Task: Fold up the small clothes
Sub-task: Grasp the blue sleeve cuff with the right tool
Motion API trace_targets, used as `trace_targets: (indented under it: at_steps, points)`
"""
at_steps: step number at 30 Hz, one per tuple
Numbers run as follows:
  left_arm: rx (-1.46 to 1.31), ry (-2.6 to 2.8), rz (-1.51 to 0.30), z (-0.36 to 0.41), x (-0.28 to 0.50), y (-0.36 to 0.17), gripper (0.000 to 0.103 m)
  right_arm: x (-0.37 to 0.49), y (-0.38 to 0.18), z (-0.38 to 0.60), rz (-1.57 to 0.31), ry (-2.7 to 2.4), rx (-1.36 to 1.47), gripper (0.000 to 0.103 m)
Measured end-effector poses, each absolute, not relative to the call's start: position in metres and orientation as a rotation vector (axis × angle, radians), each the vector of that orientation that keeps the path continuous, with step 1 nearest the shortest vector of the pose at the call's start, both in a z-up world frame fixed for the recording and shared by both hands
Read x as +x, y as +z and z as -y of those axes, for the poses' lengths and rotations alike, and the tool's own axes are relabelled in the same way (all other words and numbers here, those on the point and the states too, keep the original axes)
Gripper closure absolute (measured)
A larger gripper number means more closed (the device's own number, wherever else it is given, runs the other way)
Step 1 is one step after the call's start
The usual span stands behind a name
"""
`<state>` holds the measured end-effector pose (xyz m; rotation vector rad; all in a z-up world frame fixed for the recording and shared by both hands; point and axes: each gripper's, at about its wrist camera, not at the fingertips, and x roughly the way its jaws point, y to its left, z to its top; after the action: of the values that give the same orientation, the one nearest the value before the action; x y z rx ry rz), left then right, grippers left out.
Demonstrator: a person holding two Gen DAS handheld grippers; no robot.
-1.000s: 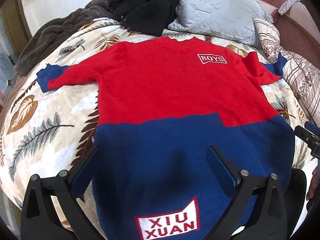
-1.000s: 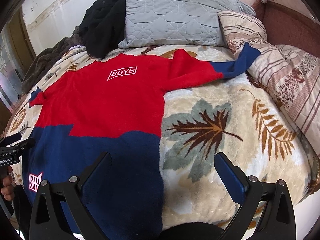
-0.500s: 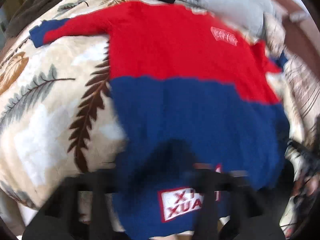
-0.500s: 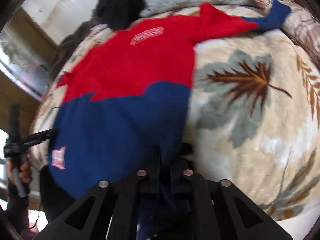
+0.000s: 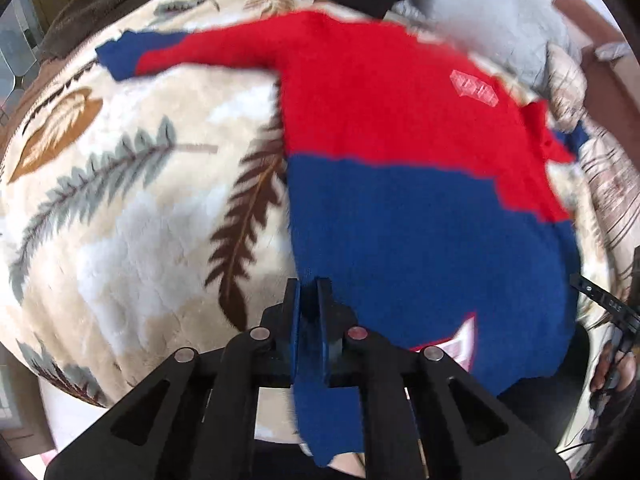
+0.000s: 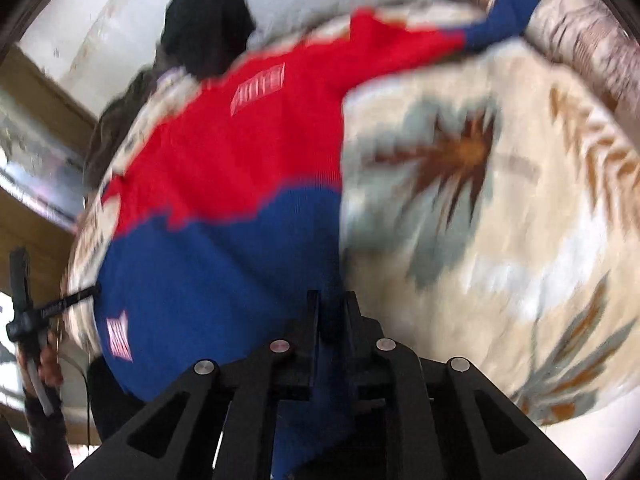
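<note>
We have the small red-and-blue sweater (image 5: pixel 400 128) spread face up on the bed's leaf-print blanket (image 5: pixel 120 208), sleeves out to each side, because a flat, squared garment gives us clean edges to fold along. We take it at the blue hem, one corner per side, so that both corners can travel together, probably up toward the red chest. Our left gripper (image 5: pixel 308 304) has its fingers pressed together on the hem's left corner, blue knit caught between the pads and hanging below them. Our right gripper (image 6: pixel 332 316) pinches the opposite corner; its jaws are opening slightly, yet cloth sits between them and looks held. A grey pillow (image 5: pixel 480 12) and dark clothes (image 6: pixel 204 20) lie beyond the collar.
</note>
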<state>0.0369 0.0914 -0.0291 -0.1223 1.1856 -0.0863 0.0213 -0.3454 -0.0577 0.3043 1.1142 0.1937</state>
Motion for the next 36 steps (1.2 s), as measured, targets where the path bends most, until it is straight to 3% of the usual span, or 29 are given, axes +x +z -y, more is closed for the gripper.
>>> trace_targets:
  at_steps: [1,2,3,4,5,6,10,13,18,22,26,30,32,33,34,36]
  points:
    - [-0.126,-0.103,-1.162,-0.09,0.037,-0.022,0.096,0.026,-0.047,0.345,-1.072,0.198,0.306,0.081]
    - [-0.124,-0.124,-1.134,-0.085,0.039,-0.014,0.089,0.032,-0.038,0.344,-1.028,0.202,0.311,0.075]
    - [-0.12,-0.144,-1.108,-0.079,0.042,-0.007,0.07,0.036,-0.035,0.342,-1.006,0.203,0.313,0.066]
    - [-0.112,-0.16,-1.08,-0.069,0.045,-0.002,0.056,0.042,-0.033,0.339,-0.984,0.211,0.314,0.065]
    - [-0.109,-0.165,-1.064,-0.065,0.051,-0.002,0.034,0.047,-0.036,0.334,-0.973,0.218,0.312,0.065]
    - [-0.111,-0.17,-1.052,-0.062,0.056,-0.003,0.032,0.052,-0.042,0.328,-0.976,0.224,0.304,0.065]
    - [-0.084,-0.176,-1.127,-0.037,0.076,-0.038,0.032,0.067,-0.083,0.304,-1.099,0.216,0.17,0.074]
    - [-0.076,-0.17,-1.187,-0.032,0.081,-0.06,0.032,0.08,-0.059,0.328,-1.046,0.226,0.24,0.073]
    - [-0.039,-0.209,-1.141,-0.03,0.07,-0.055,0.032,0.135,-0.003,0.459,-0.825,-0.112,0.431,0.053]
    - [-0.083,-0.236,-1.124,-0.037,0.07,-0.05,0.032,0.181,0.0,0.534,-0.776,-0.313,0.559,0.044]
    - [-0.123,-0.246,-1.128,-0.031,0.089,-0.052,0.032,0.232,-0.02,0.555,-0.802,-0.351,0.647,0.044]
    - [-0.108,-0.256,-1.11,-0.027,0.111,-0.048,0.032,0.274,-0.04,0.549,-0.854,-0.449,0.562,0.039]
    - [-0.091,-0.251,-1.089,-0.026,0.124,-0.044,0.032,0.284,-0.049,0.547,-0.896,-0.501,0.48,0.044]
    - [-0.084,-0.244,-1.079,-0.026,0.132,-0.042,0.032,0.284,-0.048,0.547,-0.885,-0.501,0.468,0.062]
    - [-0.076,-0.238,-1.069,-0.026,0.142,-0.04,0.032,0.281,-0.045,0.548,-0.858,-0.486,0.463,0.088]
    - [-0.088,-0.235,-1.048,-0.029,0.159,-0.037,0.032,0.272,-0.037,0.557,-0.831,-0.459,0.48,0.093]
